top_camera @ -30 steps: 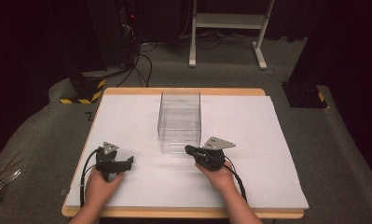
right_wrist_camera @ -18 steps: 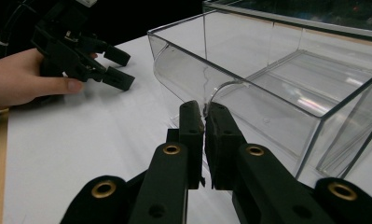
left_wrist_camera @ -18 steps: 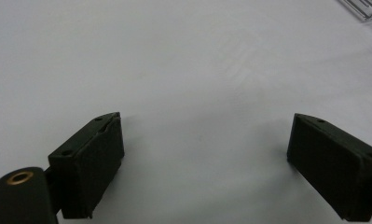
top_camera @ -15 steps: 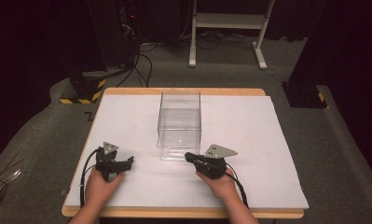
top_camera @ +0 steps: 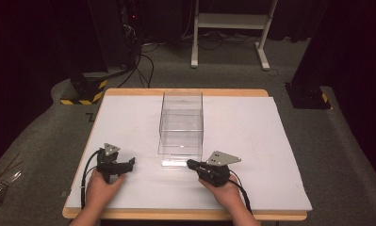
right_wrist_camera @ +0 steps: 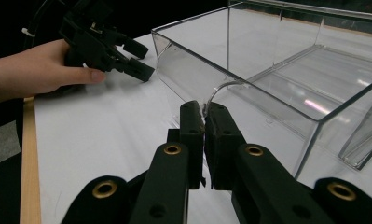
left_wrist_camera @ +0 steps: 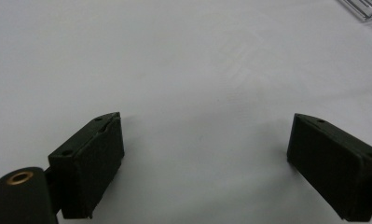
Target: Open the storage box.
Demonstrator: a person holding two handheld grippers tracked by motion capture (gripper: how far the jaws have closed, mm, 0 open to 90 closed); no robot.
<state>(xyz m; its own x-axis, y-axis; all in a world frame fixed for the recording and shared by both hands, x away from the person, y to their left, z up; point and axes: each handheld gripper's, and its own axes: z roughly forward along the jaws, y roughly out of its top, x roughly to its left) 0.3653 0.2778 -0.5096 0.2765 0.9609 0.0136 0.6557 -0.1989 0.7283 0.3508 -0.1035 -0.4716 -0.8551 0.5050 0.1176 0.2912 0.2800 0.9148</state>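
While both forearms come in from the near edge of the table (top_camera: 270, 141), the right hand (top_camera: 225, 194) lies low on the white surface and aims the right gripper (top_camera: 191, 164) toward the near end of the clear plastic drawer (top_camera: 181, 149). In the right gripper view its jaws stand pressed together on the thin front wall of that drawer (right_wrist_camera: 207, 105), pinching the clear plastic at its curved finger notch.

The left hand (top_camera: 101, 186) rests flat near the table's left corner, and the left gripper (top_camera: 131, 161) points across toward the drawer without touching it. In the left gripper view its two black pads (left_wrist_camera: 93, 161) stand wide apart over bare white table, with nothing between them.

The drawer sits partly drawn out of a clear plastic box (top_camera: 182, 117), which stands in the middle of the table, its long side running away from the person. Because both are transparent, where the drawer ends and the box begins is hard to make out from above. A corner of the clear plastic is cut off at the top right of the left gripper view. The person's arms are cut off at the bottom of the high view.

Counted: one box, one drawer, two grippers, two hands.
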